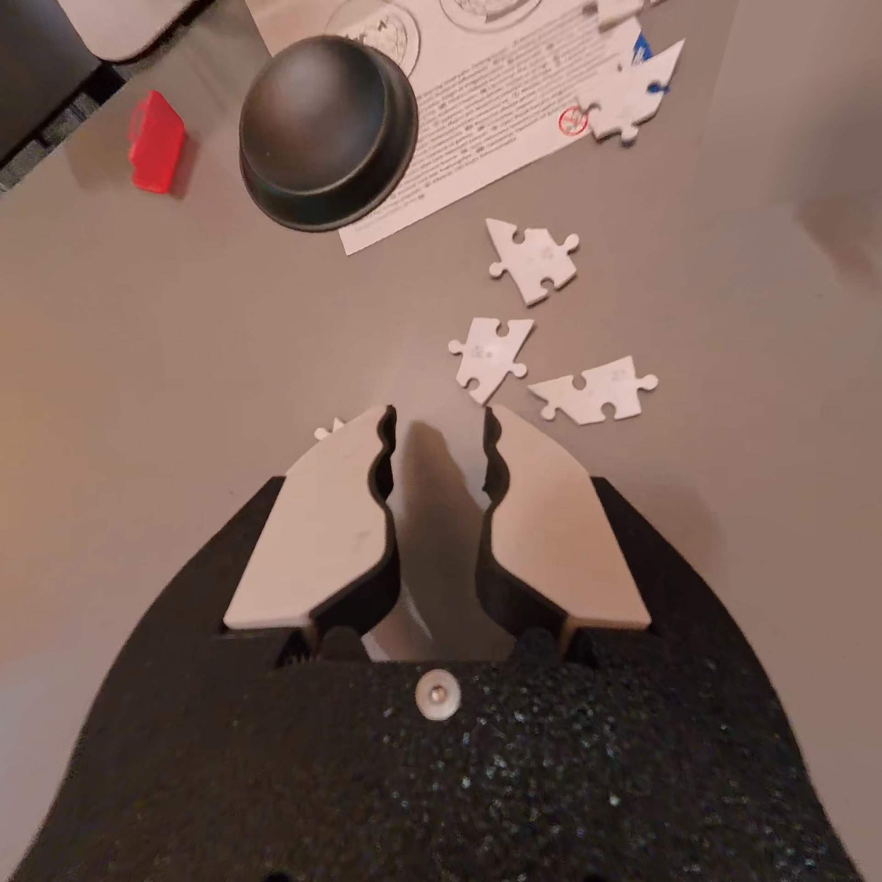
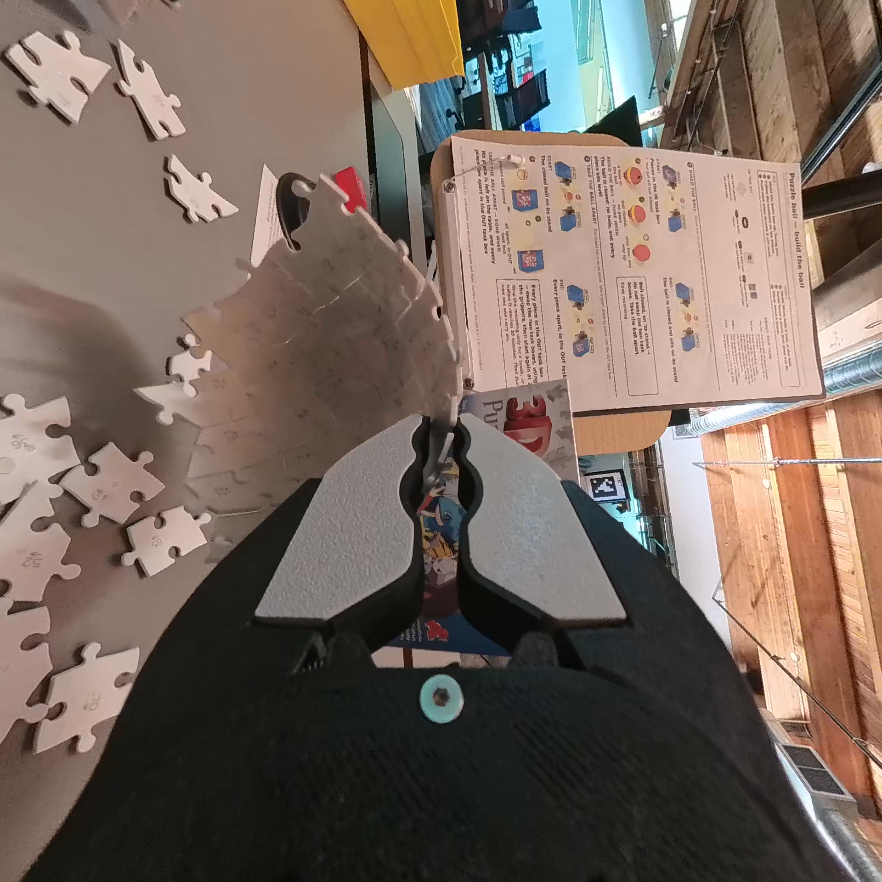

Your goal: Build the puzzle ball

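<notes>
One piece (image 1: 329, 429) half-hidden by open left claw (image 1: 439, 415) | right claw (image 2: 441, 425) grips puzzle shell (image 2: 324, 343)

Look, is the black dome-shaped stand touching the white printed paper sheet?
Touching. The left wrist view shows the black dome-shaped stand resting on the white printed paper sheet, overlapping its corner.

A matte grey tabletop (image 1: 191, 334) spreads below. Rough timber beams and planks (image 2: 787, 71) run beyond, with bright bluish daylight (image 2: 563, 57) coming through.

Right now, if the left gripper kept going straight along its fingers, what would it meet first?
The left gripper is open and empty, and would probably meet the bare grey table first; the white puzzle pieces lie just right of that line.
</notes>
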The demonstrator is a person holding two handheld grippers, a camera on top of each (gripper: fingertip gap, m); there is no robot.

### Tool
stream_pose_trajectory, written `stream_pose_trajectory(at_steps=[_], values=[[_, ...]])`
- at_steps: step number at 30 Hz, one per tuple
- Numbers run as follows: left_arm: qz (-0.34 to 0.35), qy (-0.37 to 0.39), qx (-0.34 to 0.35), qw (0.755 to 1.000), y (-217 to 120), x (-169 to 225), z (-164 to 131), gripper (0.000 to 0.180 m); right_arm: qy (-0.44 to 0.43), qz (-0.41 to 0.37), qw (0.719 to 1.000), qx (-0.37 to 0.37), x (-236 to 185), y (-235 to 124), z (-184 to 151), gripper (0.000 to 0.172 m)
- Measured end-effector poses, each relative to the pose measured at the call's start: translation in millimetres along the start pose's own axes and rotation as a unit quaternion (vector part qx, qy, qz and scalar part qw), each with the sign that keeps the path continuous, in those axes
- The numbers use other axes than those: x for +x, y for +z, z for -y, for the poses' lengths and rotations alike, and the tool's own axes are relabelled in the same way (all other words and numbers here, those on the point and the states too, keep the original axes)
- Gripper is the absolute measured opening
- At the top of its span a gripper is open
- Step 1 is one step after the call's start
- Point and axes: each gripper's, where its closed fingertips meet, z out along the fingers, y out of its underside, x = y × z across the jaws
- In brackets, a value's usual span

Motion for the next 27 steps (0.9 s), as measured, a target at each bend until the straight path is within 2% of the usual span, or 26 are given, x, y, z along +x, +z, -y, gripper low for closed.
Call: stream_pose_trajectory(at_steps=[3, 7, 10, 17, 22, 27], values=[[0.016, -0.010, 0.000, 1.000, -5.9, -8.0, -4.0, 0.034, 0.000, -0.001, 1.000, -0.003, 1.8, -1.6, -2.4, 0.009], [0.000, -0.022, 0.024, 0.999, -23.5, -5.6, -10.9, 0.032, 0.000, -0.006, 1.000, 0.001, 4.0, -2.4, 0.3, 0.009], [-0.020, -0.001, 0.032, 0.999, -40.6, 1.4, -24.2, 0.030, -0.003, -0.002, 1.000, 0.001, 1.9, -1.2, 1.4, 0.009], [-0.037, -0.006, 0.029, 0.999, -75.3, 3.6, -65.3, 0.028, -0.004, 0.000, 1.000, -0.001, 1.5, -0.9, 0.5, 0.009], [-0.068, 0.028, 0.000, 0.997, -81.4, 17.2, -93.9, 0.029, -0.004, -0.002, 1.000, -0.004, 2.7, -1.6, -1.8, 0.009], [-0.081, 0.042, 0.001, 0.996, -80.0, 28.9, -95.2, 0.029, -0.002, -0.010, 1.000, -0.009, 8.8, -5.7, -6.4, 0.009]])
